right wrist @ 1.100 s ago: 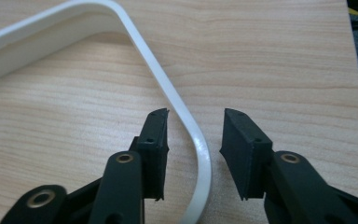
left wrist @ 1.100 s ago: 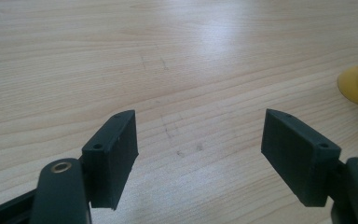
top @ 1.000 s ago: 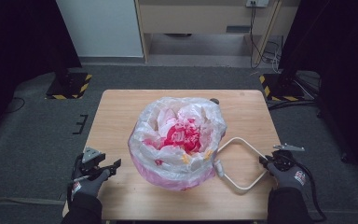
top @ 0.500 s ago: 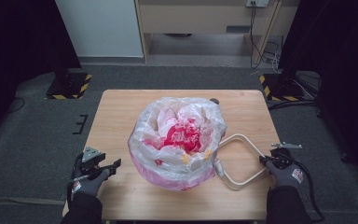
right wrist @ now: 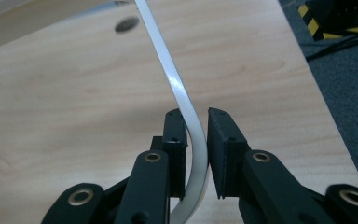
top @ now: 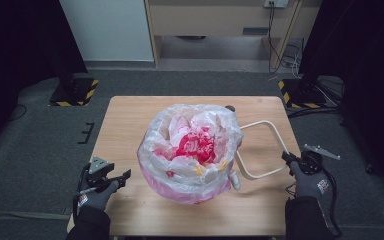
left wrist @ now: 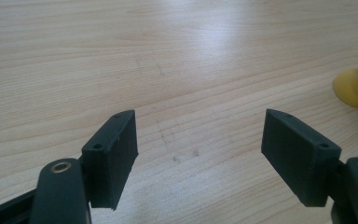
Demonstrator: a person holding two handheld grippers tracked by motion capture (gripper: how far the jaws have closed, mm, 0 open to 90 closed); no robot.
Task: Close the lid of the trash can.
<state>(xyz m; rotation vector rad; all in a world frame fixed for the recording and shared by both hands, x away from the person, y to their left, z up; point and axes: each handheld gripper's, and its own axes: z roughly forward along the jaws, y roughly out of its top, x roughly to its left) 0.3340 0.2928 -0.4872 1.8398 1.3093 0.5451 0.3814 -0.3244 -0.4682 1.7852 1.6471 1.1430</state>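
- Dark grey carpet surrounds the wooden table (top: 130,125), with two black stands on yellow-and-black striped bases beyond its far corners and a pale cabinet against the back wall.
- On the middle of the table sits a bucket lined with a translucent plastic bag (top: 190,150); the bag bulges over the rim, and red-and-white crumpled material shows inside it.
- The bucket's white handle (top: 275,134) swings out to the right side of the bucket, lying low over the tabletop and reaching almost to the right edge.
- My right gripper (top: 286,157) sits at the table's right edge, near the front, at the outer bend of that handle.
- In the right gripper view, the white handle (right wrist: 186,112) runs down between my two black jaws; they are drawn close around it, one face touching the strip at its curve, the other just beside it, so I am pinching the handle at its bend.
- My left gripper (top: 125,175) hovers over the front left part of the table, just beside the bucket's left side and apart from it.
- In the left gripper view, its jaws stand spread wide with bare wood between them, holding nothing.
- At the right edge of that same view a small yellow piece (left wrist: 354,86) rests on the wood; I cannot tell what it belongs to.
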